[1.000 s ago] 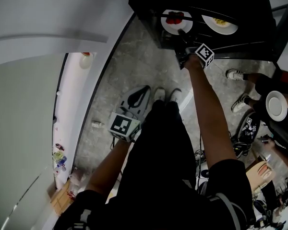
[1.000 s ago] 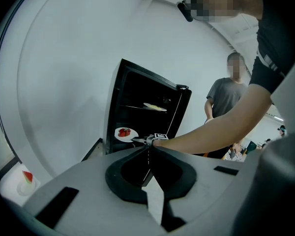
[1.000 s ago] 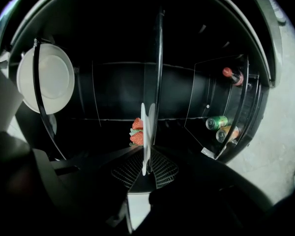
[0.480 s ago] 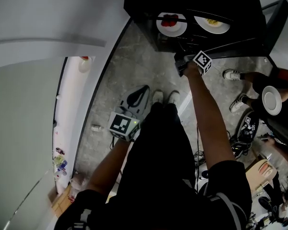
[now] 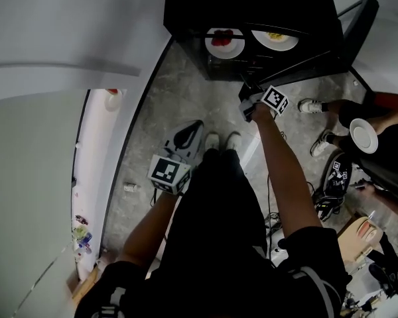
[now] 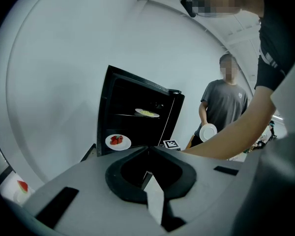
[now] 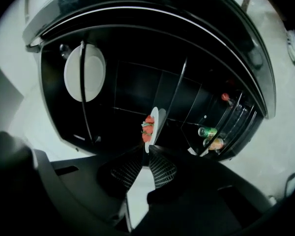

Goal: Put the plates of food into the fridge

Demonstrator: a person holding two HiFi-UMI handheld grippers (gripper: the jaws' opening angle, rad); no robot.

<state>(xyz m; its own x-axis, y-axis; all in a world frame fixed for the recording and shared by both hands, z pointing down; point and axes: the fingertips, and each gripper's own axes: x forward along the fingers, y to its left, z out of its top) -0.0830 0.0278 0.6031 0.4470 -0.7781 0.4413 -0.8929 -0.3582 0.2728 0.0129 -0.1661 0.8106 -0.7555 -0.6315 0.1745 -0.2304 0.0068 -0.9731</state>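
A small black fridge (image 5: 252, 5) stands open on the floor, its door (image 5: 358, 25) swung to the right. Inside rest a white plate of strawberries (image 5: 224, 42) (image 6: 118, 141) (image 7: 150, 127) and a plate of yellow food (image 5: 275, 40) (image 6: 147, 113) on a higher shelf. My right gripper (image 5: 245, 105) (image 7: 146, 154) hovers in front of the fridge, apart from both plates. Its jaws have just opened a little and stand slightly open with nothing between them. My left gripper (image 5: 188, 136) (image 6: 148, 149) hangs lower by my legs, its tips together and empty.
Another person at the right holds an empty white plate (image 5: 363, 135) (image 6: 208, 132); their shoes (image 5: 312, 105) are near the fridge door. Cans (image 7: 209, 132) sit in the door shelf. A white counter (image 5: 53, 45) runs along the left, with a dish of something red (image 5: 111, 98).
My right gripper has drawn back from the strawberry plate and out of the fridge. The plate stays on its shelf. The left gripper has barely shifted.
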